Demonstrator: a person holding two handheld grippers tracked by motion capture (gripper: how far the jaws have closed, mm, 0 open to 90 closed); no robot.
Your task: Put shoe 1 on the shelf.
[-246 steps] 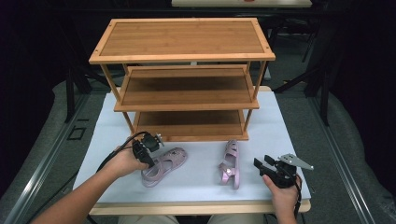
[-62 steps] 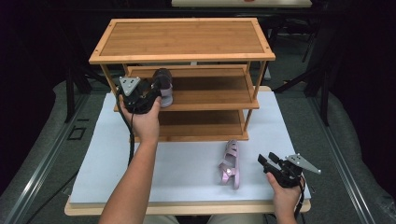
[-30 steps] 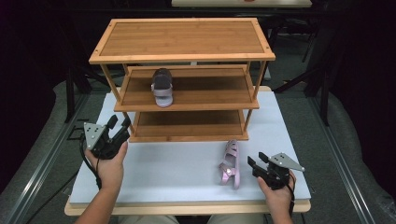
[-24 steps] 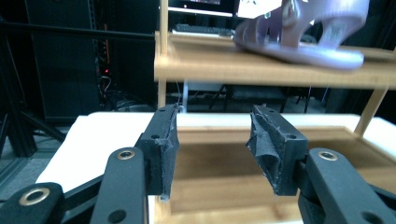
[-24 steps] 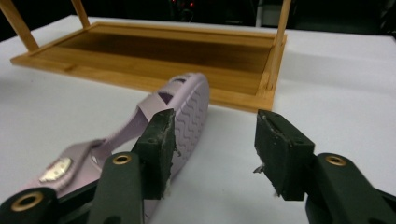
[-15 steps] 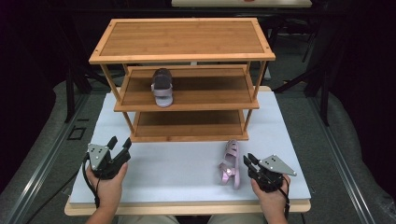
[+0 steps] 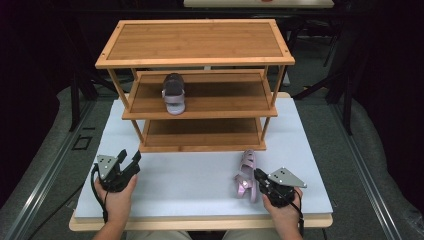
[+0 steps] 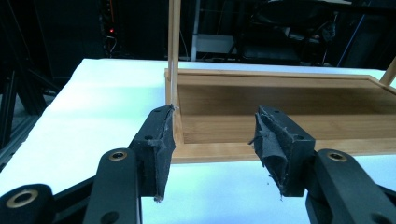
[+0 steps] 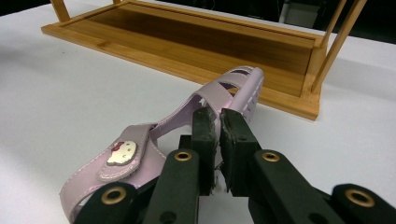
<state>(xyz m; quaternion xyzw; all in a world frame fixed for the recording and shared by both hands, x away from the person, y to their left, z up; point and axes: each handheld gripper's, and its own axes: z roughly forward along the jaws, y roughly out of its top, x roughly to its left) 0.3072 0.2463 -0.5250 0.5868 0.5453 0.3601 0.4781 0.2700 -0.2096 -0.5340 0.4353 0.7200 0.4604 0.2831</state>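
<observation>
Two claws: left claw (image 8: 210,154) gapes empty; right claw (image 9: 217,140) pinches sandal (image 9: 187,116) beside rack (image 7: 200,100).

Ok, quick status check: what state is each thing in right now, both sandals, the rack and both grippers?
Sandal on the rack: resting on the middle shelf, toward its left end.
Sandal on the table: lying in front of the rack, pinched at its side by the right gripper.
Rack: upright, top and bottom shelves bare.
Left gripper: open, holding nothing.
Right gripper: shut on the table sandal.

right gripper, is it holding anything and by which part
The right gripper pinches the pink sandal by its side strap; the left gripper is open and empty.
</observation>
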